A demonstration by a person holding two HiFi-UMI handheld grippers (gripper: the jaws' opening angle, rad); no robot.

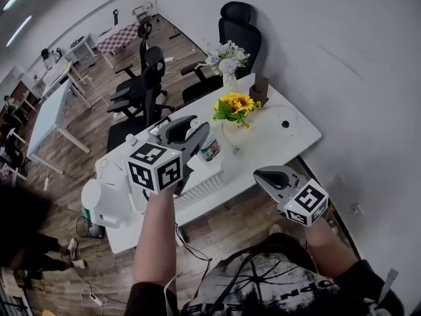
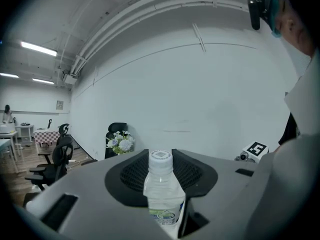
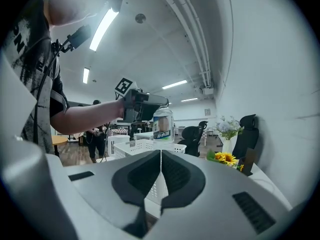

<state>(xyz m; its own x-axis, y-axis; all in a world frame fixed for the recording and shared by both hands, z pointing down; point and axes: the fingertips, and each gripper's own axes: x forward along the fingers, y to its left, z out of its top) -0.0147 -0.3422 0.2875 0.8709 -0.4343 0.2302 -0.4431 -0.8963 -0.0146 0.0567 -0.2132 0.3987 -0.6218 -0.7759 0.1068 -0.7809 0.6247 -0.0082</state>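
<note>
My left gripper (image 1: pixel 197 133) is shut on a clear water bottle (image 1: pixel 211 149) with a white cap, holding it upright above the white basket (image 1: pixel 204 183) on the white table (image 1: pixel 289 137). In the left gripper view the bottle (image 2: pixel 162 191) stands between the jaws, cap up. My right gripper (image 1: pixel 266 174) hovers off the table's near edge, shut with nothing in it; in its own view the jaws (image 3: pixel 160 156) meet along a thin seam. That view also shows the bottle (image 3: pixel 163 124) held over the basket (image 3: pixel 145 146).
Sunflowers (image 1: pixel 235 105) and a vase of white flowers (image 1: pixel 227 61) stand at the table's far end, beside a small brown box (image 1: pixel 259 89). A white jug (image 1: pixel 99 199) sits at the left end. Black office chairs (image 1: pixel 148 78) stand behind the table, a white wall to the right.
</note>
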